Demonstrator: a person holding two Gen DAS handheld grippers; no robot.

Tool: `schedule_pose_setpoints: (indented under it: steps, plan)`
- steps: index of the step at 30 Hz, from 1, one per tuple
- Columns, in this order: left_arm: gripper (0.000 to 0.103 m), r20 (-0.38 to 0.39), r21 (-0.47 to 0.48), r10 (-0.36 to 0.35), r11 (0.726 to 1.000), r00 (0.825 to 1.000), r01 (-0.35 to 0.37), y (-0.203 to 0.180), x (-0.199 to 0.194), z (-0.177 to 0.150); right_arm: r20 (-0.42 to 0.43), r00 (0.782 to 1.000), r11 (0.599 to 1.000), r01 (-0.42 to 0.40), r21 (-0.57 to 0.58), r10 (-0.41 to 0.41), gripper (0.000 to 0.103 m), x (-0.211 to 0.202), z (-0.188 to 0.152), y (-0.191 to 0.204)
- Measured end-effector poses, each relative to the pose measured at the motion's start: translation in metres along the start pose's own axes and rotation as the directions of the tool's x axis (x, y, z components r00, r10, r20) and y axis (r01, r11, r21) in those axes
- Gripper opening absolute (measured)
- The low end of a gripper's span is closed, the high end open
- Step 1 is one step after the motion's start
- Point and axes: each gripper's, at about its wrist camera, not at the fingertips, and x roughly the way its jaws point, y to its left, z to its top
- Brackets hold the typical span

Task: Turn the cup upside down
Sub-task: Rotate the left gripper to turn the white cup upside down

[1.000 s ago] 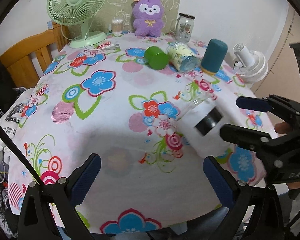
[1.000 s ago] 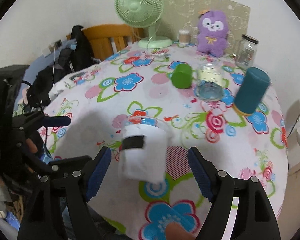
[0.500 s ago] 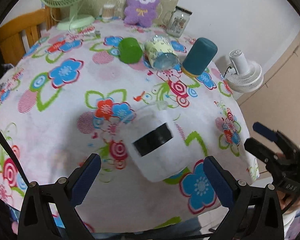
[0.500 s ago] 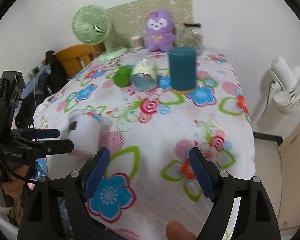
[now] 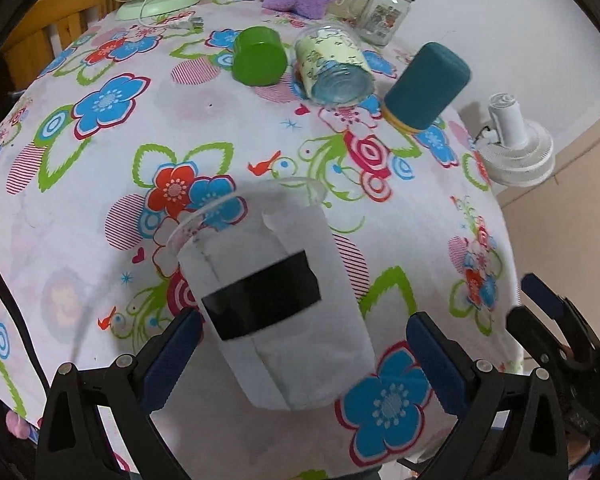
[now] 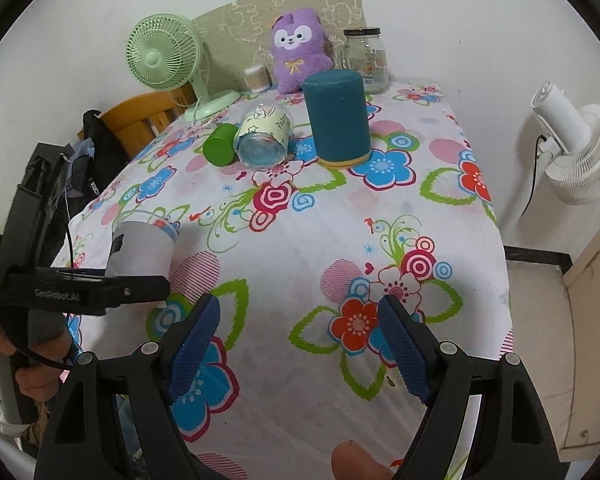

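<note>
Layout of the table [image 6: 440,208]. 1 cup [image 5: 276,300] stands on the cloth near the front left edge, rim on the cloth, between the spread fingers of the left gripper [image 5: 304,348] without touching either. The right gripper [image 6: 300,344], fingers apart, hangs over the front middle of the table, to the right of the cup. Further back, 3 things sit in a row: a small cup [image 6: 219,145] on the left, a tumbler [image 6: 265,136] lying on its side beside it, and a tall canister [image 6: 337,119] upright on the right. Behind them, along the wall: desk fan [image 6: 164,60], small pot [image 6: 257,78], plush toy [image 6: 298,50], jar [image 6: 366,60], left to right. A floor fan [image 6: 572,148] stands off the table's right side.
</note>
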Motion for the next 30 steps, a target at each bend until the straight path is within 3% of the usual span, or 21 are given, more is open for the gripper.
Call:
schedule_pose_setpoints:
  steps: [5,11,20,26,30]
  plan:
    - [0.099,-0.024,-0.036,0.009,0.999,1.0,-0.01,0.004,0.007,0.004,0.006,1.0,1.0,-0.005,0.01,0.005,0.083,0.001,-0.002,-0.004]
    - [0.077,-0.048,-0.026,0.046,0.999,0.998,-0.047,0.002,0.01,0.006,0.003,1.0,0.999,-0.026,0.03,0.025,0.083,0.005,-0.004,-0.007]
    - [0.071,-0.063,-0.014,0.04,0.999,0.997,-0.041,0.01,-0.001,0.009,0.0,0.999,0.999,-0.045,0.029,0.045,0.083,0.006,-0.011,-0.005]
    - [0.071,-0.088,0.071,0.059,0.996,0.994,-0.053,0.011,-0.026,0.017,-0.006,0.998,0.998,-0.066,-0.011,0.066,0.083,0.009,-0.017,0.011]
    - [0.071,-0.155,0.157,0.082,0.986,0.985,-0.057,0.012,-0.042,0.024,-0.011,0.996,0.995,-0.088,-0.045,0.087,0.083,0.01,-0.022,0.024]
